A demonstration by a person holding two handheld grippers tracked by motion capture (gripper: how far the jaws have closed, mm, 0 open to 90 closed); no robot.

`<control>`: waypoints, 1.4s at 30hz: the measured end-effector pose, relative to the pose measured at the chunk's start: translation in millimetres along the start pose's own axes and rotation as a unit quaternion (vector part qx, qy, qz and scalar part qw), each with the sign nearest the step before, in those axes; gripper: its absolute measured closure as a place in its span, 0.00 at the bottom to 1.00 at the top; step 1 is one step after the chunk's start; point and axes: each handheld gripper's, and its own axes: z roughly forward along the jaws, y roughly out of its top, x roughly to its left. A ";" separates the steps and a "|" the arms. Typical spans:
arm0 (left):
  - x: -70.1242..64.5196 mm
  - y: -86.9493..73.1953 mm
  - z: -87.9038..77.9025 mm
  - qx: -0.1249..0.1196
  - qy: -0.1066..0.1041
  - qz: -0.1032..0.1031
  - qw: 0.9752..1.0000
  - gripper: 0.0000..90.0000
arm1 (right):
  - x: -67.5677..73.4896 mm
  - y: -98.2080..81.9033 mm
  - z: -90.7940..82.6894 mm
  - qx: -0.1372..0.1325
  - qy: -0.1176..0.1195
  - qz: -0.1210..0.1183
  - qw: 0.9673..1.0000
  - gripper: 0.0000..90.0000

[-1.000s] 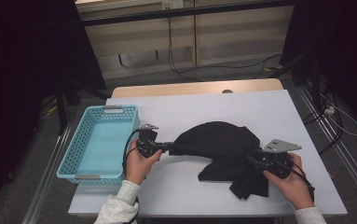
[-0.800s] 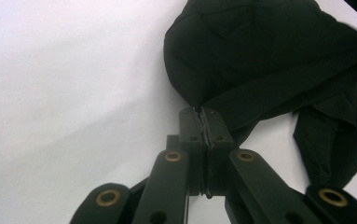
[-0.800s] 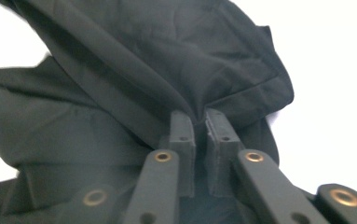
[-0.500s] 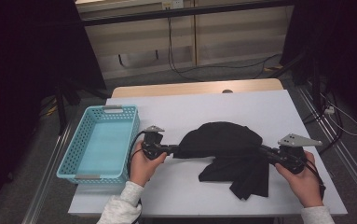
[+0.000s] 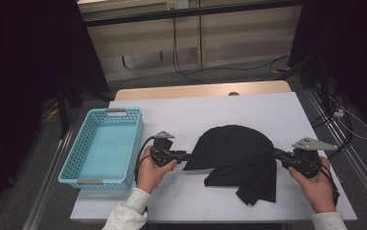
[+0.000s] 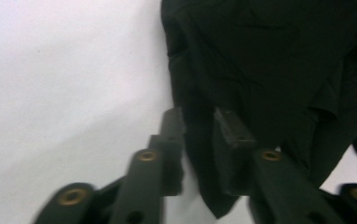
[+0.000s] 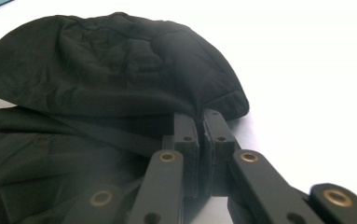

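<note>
A black garment [image 5: 234, 148] lies spread on the white table [image 5: 219, 108], with a folded part hanging toward the front. My left gripper [image 5: 187, 155] is at its left corner. In the left gripper view the jaws of this gripper [image 6: 199, 123] have just been opening and stand apart, with the garment's corner [image 6: 260, 60] lying loose between them. My right gripper [image 5: 276, 153] is at the garment's right edge. In the right gripper view this gripper [image 7: 202, 123] is shut, pinching the hem of the garment [image 7: 111, 65].
A light blue plastic basket [image 5: 138, 139] with nothing in it stands at the table's left side, close to my left hand. Bare white tabletop lies behind the garment. Beyond the table are the floor, cables and dark stands.
My right hand has moved right with the garment's edge, drawing the cloth out flatter and wider. The left hand has stayed where it was.
</note>
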 end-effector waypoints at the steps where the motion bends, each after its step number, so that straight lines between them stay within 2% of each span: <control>1: -0.3 -0.4 0.7 -0.002 0.004 0.001 1.000 0.69 | -0.8 -0.6 0.1 0.000 0.000 0.001 1.000 0.95; 3: -0.5 -1.6 2.2 0.003 0.004 0.003 1.000 0.62 | -1.5 -1.0 0.2 0.001 -0.004 0.002 1.000 0.95; 6: -1.7 -3.5 5.0 0.008 0.008 0.008 1.000 0.58 | -2.9 -1.7 0.0 0.002 -0.007 0.002 1.000 0.95; 14: -3.8 -6.5 9.7 0.016 0.008 0.014 1.000 0.54 | -4.1 -2.9 0.2 0.002 -0.008 -0.001 1.000 0.95; 20: -4.8 -10.0 14.5 0.027 0.017 0.017 0.999 0.50 | -4.5 -3.4 0.2 0.001 -0.007 -0.001 1.000 0.95; 24: -7.1 -10.7 16.4 0.031 0.015 0.020 0.999 0.54 | -3.3 -3.2 0.9 0.002 -0.006 -0.004 1.000 0.95; 30: -12.3 -11.6 17.9 0.043 -0.002 0.012 0.999 0.67 | -2.9 -3.1 1.1 0.002 -0.007 -0.006 1.000 0.95; 35: -14.2 -11.8 18.2 0.048 0.004 0.004 0.999 0.78 | -1.9 -2.7 1.5 0.003 -0.005 -0.008 1.000 0.95; 40: -16.9 -11.1 18.8 0.054 0.013 0.006 0.998 0.83 | -1.7 -3.2 3.3 0.003 -0.003 -0.008 1.000 0.95; 42: -16.5 -11.5 19.0 0.055 0.010 -0.001 0.998 0.88 | -1.3 -3.1 3.1 0.003 -0.002 -0.010 1.000 0.95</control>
